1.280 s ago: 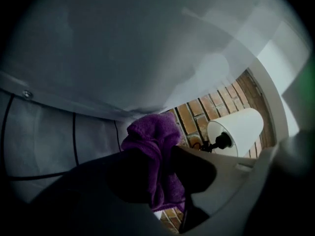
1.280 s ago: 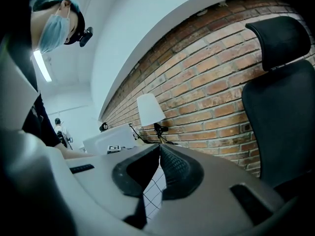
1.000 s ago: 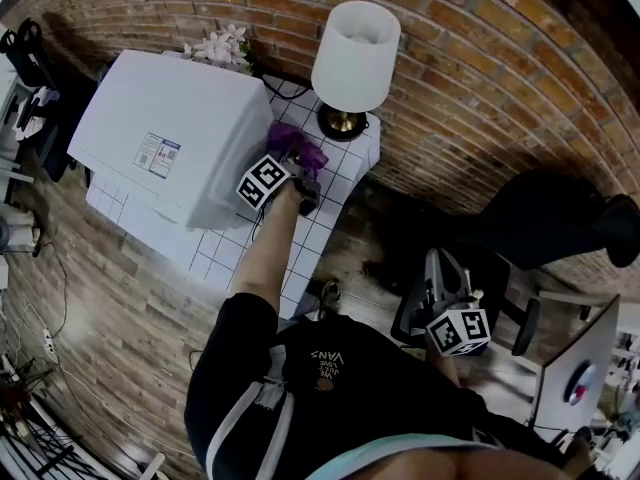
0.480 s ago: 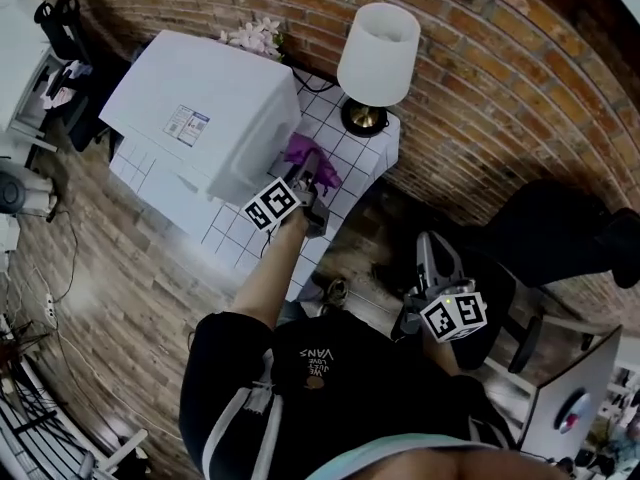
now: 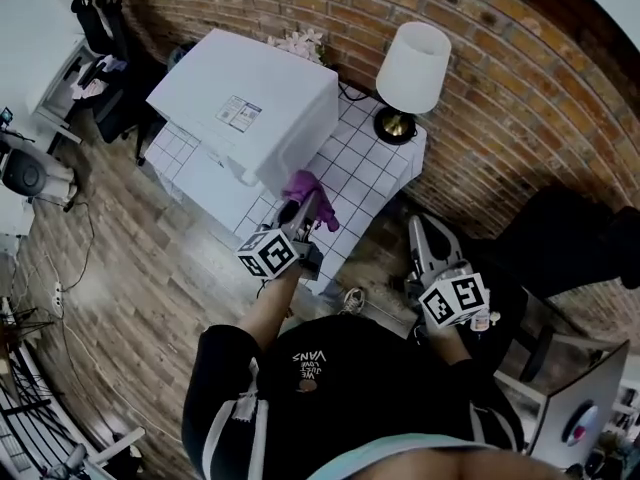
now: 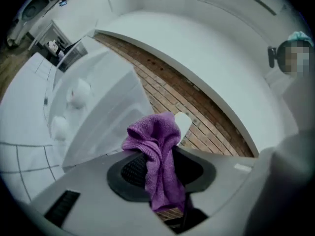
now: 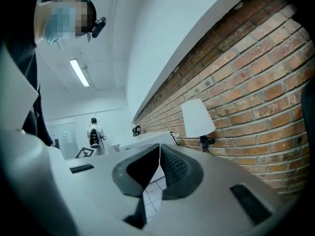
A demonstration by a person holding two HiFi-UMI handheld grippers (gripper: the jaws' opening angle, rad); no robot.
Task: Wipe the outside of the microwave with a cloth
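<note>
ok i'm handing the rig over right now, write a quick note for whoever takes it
Left gripper: tongs shut on the purple cloth, held beside the microwave at its near right corner, above the tiled table. Whether the cloth touches it is unclear.
Right gripper: tongs shut and empty, held off to the table's right.
Done: cloth is in hand. Which faces are already wiped can't be told.
Left: wipe the top, sides and front.

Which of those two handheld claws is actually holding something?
The left gripper: its jaws pinch a purple cloth beside the microwave. The right gripper is shut with nothing between its jaws.
</note>
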